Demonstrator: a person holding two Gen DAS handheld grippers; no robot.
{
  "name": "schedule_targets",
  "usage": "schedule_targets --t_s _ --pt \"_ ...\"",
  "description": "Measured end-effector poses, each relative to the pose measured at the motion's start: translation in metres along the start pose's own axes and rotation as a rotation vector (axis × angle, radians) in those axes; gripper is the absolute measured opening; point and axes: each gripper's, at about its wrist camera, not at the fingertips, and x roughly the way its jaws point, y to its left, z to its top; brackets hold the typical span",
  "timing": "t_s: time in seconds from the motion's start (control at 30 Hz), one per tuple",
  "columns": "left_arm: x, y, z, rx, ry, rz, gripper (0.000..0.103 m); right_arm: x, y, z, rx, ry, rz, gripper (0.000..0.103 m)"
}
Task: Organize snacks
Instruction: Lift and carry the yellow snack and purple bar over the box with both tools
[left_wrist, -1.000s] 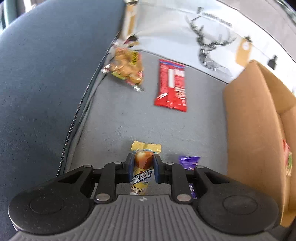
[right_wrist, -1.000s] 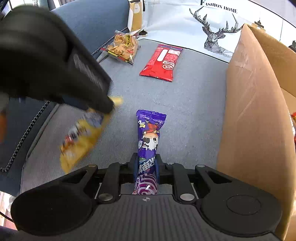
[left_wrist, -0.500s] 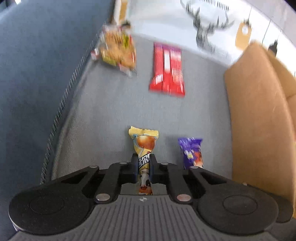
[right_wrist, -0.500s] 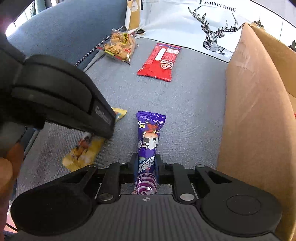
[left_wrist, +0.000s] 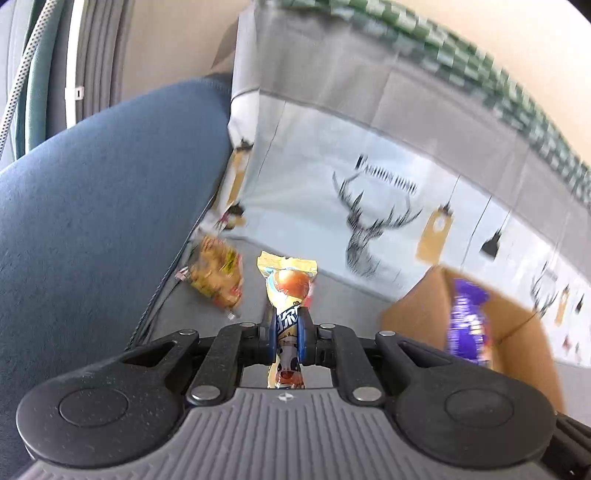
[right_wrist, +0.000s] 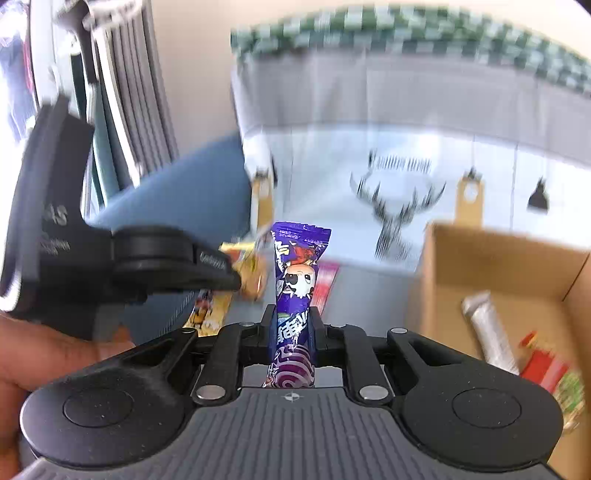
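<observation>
- Your left gripper (left_wrist: 287, 328) has its jaws closed tight on the yellow snack stick (left_wrist: 287, 291), pinching it at mid-length, with the crimped top standing clear above the fingers.
- Your right gripper (right_wrist: 293, 325) is clamped the same way on the purple snack stick (right_wrist: 297, 280), which stands upright out of the jaws.
- A second ago both sticks lay low over the grey seat cushion; now both are lifted off it, and each camera looks up at the deer-print cloth (left_wrist: 373, 225) instead of down at the cushion.
- Half a second ago the cardboard box (right_wrist: 491, 266) showed only its outer wall to your right wrist camera; now you look into it over the rim.
- From the left wrist camera, the purple stick shows blurred in front of the box's near corner, to the right of the yellow one.
- Count of sticks held: two, one per gripper.
- Inside the box: one silver packet (right_wrist: 487, 332) and some red and green packets (right_wrist: 550, 369) beside it, too blurred to count.
- Left of the box, on the cushion: one clear bag of biscuits (left_wrist: 218, 277) by the blue backrest (left_wrist: 99, 206), and one red packet (right_wrist: 327, 288) partly hidden behind the purple stick.
- Your left hand (right_wrist: 55, 358) shows at the edge of the right wrist view, wrapped round its gripper's handle.
</observation>
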Motion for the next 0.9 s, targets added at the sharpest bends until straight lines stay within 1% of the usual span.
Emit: schedule_targets --t_s 0.1,0.2,0.37,0.47,0.73,0.9 --pt "-0.007 -0.010 0.002 -0.009 -0.029 -0.044 0.011 -0.014 -0.013 0.005 0.004 -0.052 -0.018 0.017" --pt "-0.011 -0.025 0.002 0.007 -0.055 -0.087 0.011 -0.019 -0.031 0.006 0.017 -0.071 -0.044 0.017" --pt "-0.014 -0.050 -0.003 0.029 -0.076 -0.150 0.011 -0.015 -0.060 0.005 0.035 -0.078 -0.106 0.017" --pt "-0.017 -0.061 -0.007 0.038 -0.087 -0.172 0.011 -0.019 -0.072 0.004 0.046 -0.078 -0.136 0.017" --pt "-0.020 -0.086 -0.014 0.046 -0.110 -0.222 0.011 -0.027 -0.098 0.002 0.059 -0.080 -0.185 0.017" --pt "-0.024 -0.103 -0.020 0.059 -0.129 -0.270 0.011 -0.034 -0.110 0.000 0.065 -0.092 -0.213 0.017"
